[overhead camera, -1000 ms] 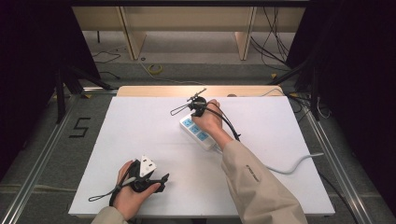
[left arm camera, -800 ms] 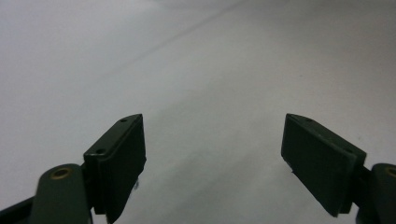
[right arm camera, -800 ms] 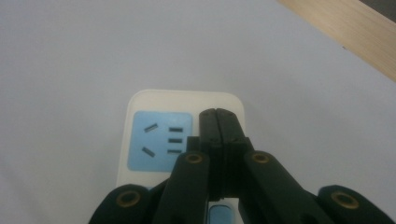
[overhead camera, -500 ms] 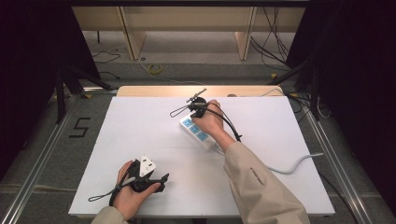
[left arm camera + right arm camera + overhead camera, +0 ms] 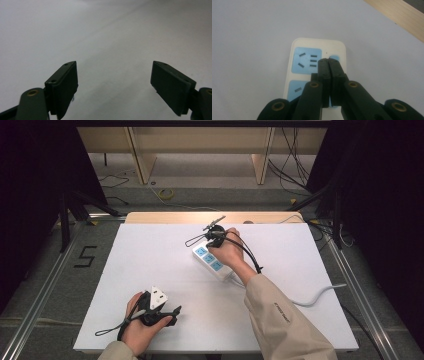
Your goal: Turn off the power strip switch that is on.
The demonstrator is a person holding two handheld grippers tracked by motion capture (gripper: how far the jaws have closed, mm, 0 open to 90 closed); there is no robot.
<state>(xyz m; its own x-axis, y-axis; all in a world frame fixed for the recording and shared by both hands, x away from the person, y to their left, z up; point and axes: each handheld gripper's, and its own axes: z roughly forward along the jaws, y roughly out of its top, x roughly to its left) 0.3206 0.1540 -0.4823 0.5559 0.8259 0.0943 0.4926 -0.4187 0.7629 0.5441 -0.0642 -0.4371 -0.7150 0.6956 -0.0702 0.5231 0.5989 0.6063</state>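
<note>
Right fingers: your right gripper (image 5: 329,61) has its fingers (image 5: 323,72) pressed together with nothing between them, the tips resting over the small blue button (image 5: 335,58) at the far end of the power strip (image 5: 317,45).
Right gripper seen from above: your right gripper (image 5: 216,235) sits at the far end of the power strip (image 5: 212,262), your right hand (image 5: 231,251) wrapped around it, a black cable looping back along your wrist.
Power strip: white with blue socket panels, lying flat on the counter (image 5: 150,255) a little right of centre and toward the far side, angled so its near end points right; a grey cord (image 5: 315,296) runs from that end off the right edge.
Left fingers: your left gripper (image 5: 113,77) has its fingers (image 5: 63,83) spread wide apart, holding nothing, with bare white counter (image 5: 105,32) beyond them.
Left gripper seen from above: your left gripper (image 5: 167,312) lies low at the near left of the counter, in your left hand (image 5: 137,322), well apart from the power strip.
Counter: white sheet over a wooden top, whose bare strip shows along the far edge.
</note>
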